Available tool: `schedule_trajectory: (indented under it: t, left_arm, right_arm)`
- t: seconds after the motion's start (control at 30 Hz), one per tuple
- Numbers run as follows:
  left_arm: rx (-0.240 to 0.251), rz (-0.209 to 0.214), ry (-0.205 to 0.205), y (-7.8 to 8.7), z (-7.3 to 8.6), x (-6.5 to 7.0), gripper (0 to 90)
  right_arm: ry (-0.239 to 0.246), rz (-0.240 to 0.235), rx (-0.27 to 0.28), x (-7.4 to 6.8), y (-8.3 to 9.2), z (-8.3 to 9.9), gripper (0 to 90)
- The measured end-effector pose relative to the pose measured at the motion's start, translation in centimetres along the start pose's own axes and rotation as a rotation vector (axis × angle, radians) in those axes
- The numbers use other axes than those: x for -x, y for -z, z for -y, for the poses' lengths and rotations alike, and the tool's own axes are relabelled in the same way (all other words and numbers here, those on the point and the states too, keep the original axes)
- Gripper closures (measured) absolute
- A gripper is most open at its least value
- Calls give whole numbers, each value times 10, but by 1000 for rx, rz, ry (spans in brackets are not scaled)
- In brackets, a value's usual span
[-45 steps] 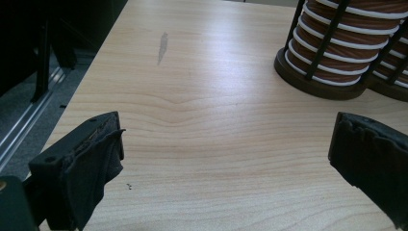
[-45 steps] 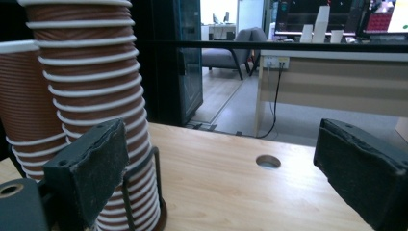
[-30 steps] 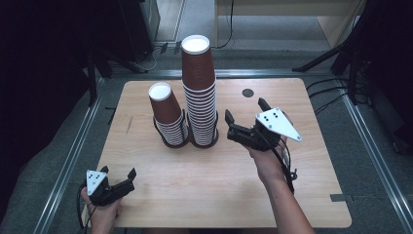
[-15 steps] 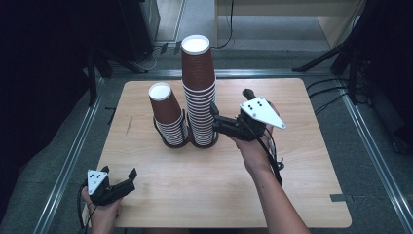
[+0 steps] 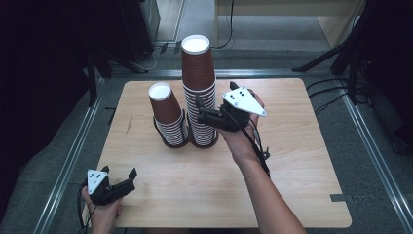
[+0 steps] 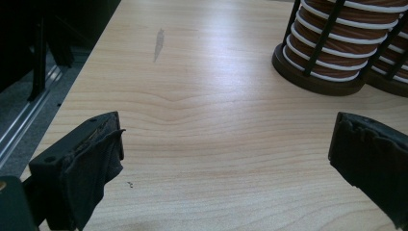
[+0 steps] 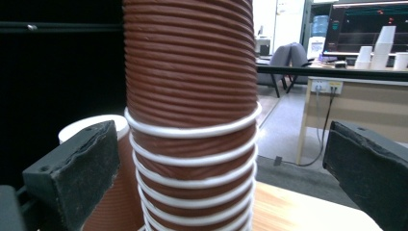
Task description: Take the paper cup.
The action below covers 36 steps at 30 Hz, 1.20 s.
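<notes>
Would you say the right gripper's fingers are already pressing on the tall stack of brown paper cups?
No, the fingers stand wide either side of the tall stack of brown paper cups.

High view: fixed overhead, facing forward and down across the whole light wooden table [image 5: 292, 195]. Left gripper view: low above the tabletop, facing the stack bases. Right gripper view: level, very close to the tall stack of ribbed brown paper cups [image 7: 190, 110], shared with the high view [image 5: 198, 92].

Light wooden desk [image 5: 302, 161] with rounded corners, sitting on a grey floor [image 5: 375, 161] with metal rails [image 5: 68, 161] running along both sides. Dark to the left. Beyond, a pale wooden cabinet [image 7: 365, 103] with a socket strip, an office chair [image 7: 288, 57], a lit monitor [image 7: 365, 24], and white cups [image 7: 380, 48] stacked on top.
</notes>
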<state>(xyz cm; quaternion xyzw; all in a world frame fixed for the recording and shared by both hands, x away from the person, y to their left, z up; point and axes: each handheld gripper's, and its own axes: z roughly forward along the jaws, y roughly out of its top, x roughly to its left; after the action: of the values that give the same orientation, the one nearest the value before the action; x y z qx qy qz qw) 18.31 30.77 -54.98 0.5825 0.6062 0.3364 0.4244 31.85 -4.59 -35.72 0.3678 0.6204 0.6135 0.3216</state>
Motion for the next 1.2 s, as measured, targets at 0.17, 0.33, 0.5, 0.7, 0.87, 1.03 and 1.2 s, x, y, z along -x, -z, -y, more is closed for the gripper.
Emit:
schedule_trajectory:
  t: [0.17,0.33,0.5,0.7,0.87,1.03,1.2]
  left_arm:
    - [0,0,2,0,0,0,0]
    - [0,2,2,0,0,0,0]
    - [-1,3,3,0,0,-1,0]
    - [0,5,6,0,0,-1,0]
    - [1,7,10,0,0,-2,0]
    - [-1,11,15,0,0,-2,0]
    - [-3,11,16,-1,-1,-2,0]
  right_arm:
    - [-17,-4,2,-3,-10,0,0]
    - [-19,-2,8,-8,-18,1,0]
    - [-2,2,22,-15,-25,-2,0]
    - [24,24,3,-22,-37,-12,2]
    - [11,49,0,-25,-43,-17,8]
    - [12,78,-5,-24,-50,-15,33]
    - [23,98,2,-26,-57,-15,65]
